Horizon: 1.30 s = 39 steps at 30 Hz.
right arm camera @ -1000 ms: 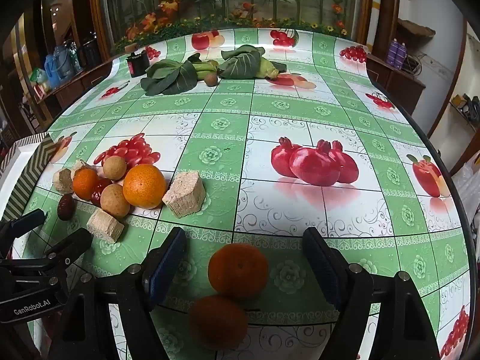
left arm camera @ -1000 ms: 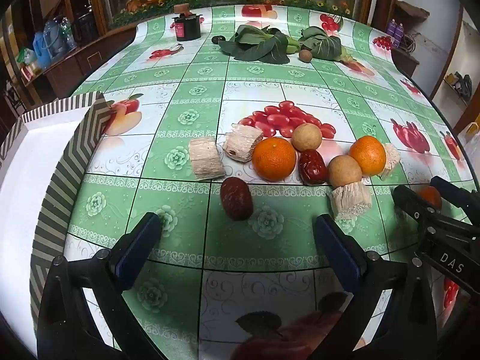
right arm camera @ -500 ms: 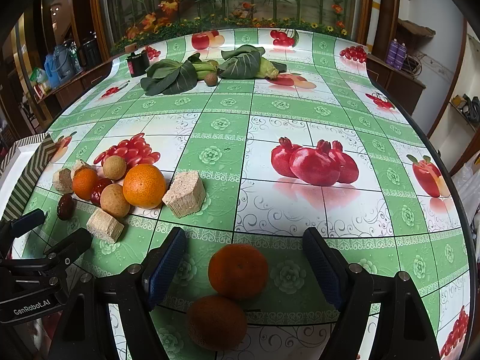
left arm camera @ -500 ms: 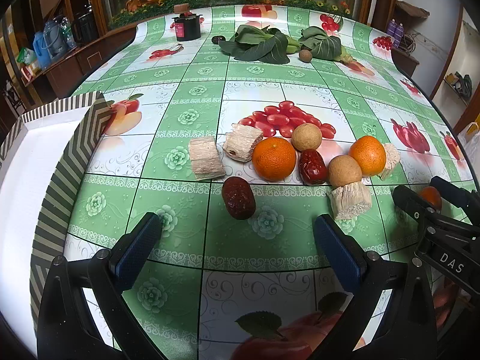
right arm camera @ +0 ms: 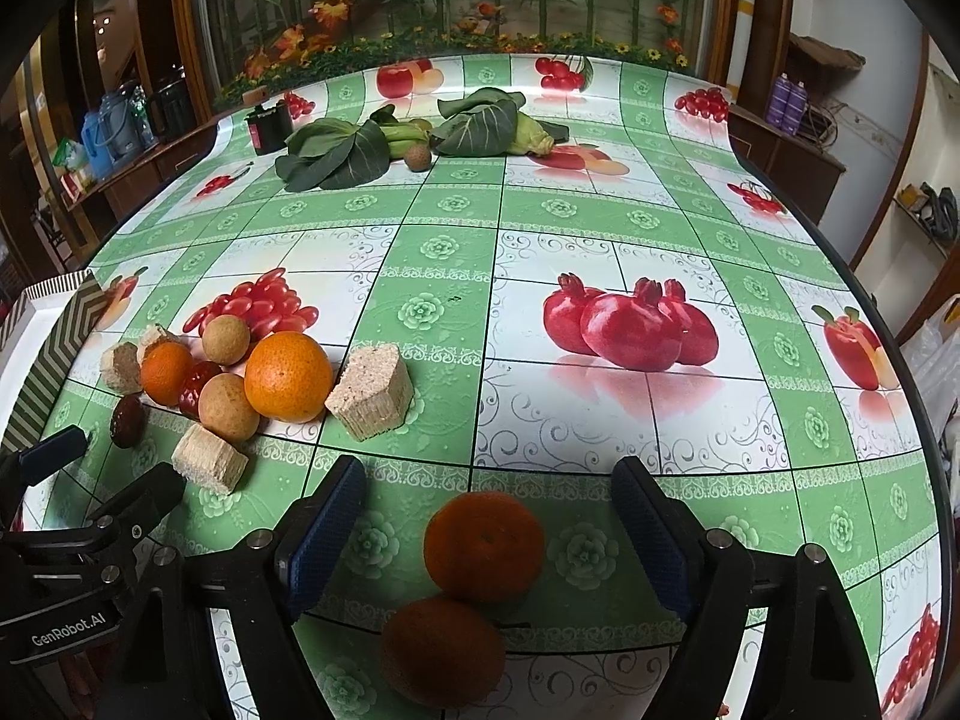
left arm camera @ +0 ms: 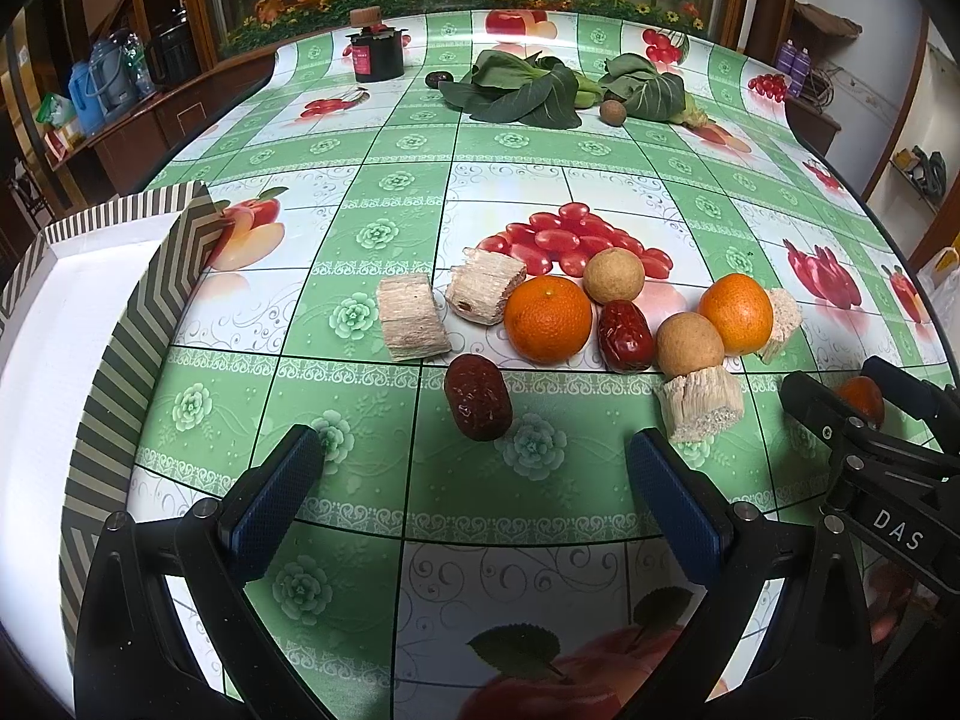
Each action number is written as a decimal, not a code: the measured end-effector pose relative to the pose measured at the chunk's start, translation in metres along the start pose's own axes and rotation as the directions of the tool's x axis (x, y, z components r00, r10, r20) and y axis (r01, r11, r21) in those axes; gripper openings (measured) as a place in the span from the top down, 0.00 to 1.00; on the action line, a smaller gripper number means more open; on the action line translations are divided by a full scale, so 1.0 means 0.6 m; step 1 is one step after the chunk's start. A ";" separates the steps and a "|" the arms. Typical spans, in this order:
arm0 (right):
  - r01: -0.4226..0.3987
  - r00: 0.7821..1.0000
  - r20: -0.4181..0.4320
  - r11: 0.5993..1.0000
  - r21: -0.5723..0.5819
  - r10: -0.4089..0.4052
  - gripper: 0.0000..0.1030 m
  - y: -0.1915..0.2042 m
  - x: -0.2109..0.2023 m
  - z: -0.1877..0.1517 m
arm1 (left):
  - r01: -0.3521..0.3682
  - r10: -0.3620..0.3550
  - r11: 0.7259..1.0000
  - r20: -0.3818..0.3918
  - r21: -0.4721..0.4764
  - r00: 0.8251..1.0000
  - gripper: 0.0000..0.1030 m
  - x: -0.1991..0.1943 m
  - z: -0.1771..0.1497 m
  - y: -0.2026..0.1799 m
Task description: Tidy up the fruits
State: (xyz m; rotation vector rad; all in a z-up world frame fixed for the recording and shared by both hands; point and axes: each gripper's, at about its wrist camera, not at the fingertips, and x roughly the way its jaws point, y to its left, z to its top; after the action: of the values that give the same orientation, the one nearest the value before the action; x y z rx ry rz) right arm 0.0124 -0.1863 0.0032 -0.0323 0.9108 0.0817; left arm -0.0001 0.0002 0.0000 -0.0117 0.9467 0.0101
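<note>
Lettering "GenRobot.AI" on left tongs (left arm camera: pixel 468 474), "DAS" on right tongs (right arm camera: pixel 483 513); both spread wide.

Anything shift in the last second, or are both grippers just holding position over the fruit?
Only the right gripper changed: its jaws have just been opening slightly wider, with the two oranges on the table between them, untouched. The left gripper stays open; the fruit cluster and box are unmoved.

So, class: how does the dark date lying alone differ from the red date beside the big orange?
The dark date is dull brown and touches nothing; the red date is glossy and brighter, wedged between the big orange and a tan round fruit. The dark one lies nearer the left gripper. Both are wrinkled ovals.
</note>
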 end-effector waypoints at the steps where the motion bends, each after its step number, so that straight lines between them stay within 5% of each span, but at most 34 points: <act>1: 0.001 1.000 0.000 1.000 -0.002 -0.001 0.19 0.001 0.002 0.000 | 0.000 0.000 1.000 0.000 -0.001 1.000 0.00 0.000 0.000 0.000; 27: -0.065 0.998 -0.004 0.997 -0.040 0.065 0.12 -0.005 -0.002 -0.004 | 0.031 -0.029 0.999 -0.036 0.036 0.999 0.00 0.001 0.002 -0.002; 28: -0.083 0.997 -0.002 0.996 -0.045 0.083 0.14 -0.008 -0.004 -0.004 | 0.033 -0.032 0.999 -0.039 0.041 0.999 0.00 0.000 0.001 -0.002; 32: -0.178 0.984 0.031 0.984 0.009 0.177 0.48 -0.038 -0.023 -0.009 | 0.070 -0.069 0.997 -0.031 0.040 0.997 0.06 -0.022 -0.003 0.006; 39: -0.220 0.974 0.047 0.975 -0.033 0.221 0.48 -0.047 -0.062 -0.035 | 0.111 -0.110 0.992 -0.016 0.059 0.994 0.06 -0.064 -0.016 0.019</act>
State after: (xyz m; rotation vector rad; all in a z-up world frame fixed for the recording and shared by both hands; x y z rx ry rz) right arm -0.0243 -0.2181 0.0195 0.0455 0.8599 0.3004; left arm -0.0304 0.0114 0.0258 -0.0093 0.9575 -0.1205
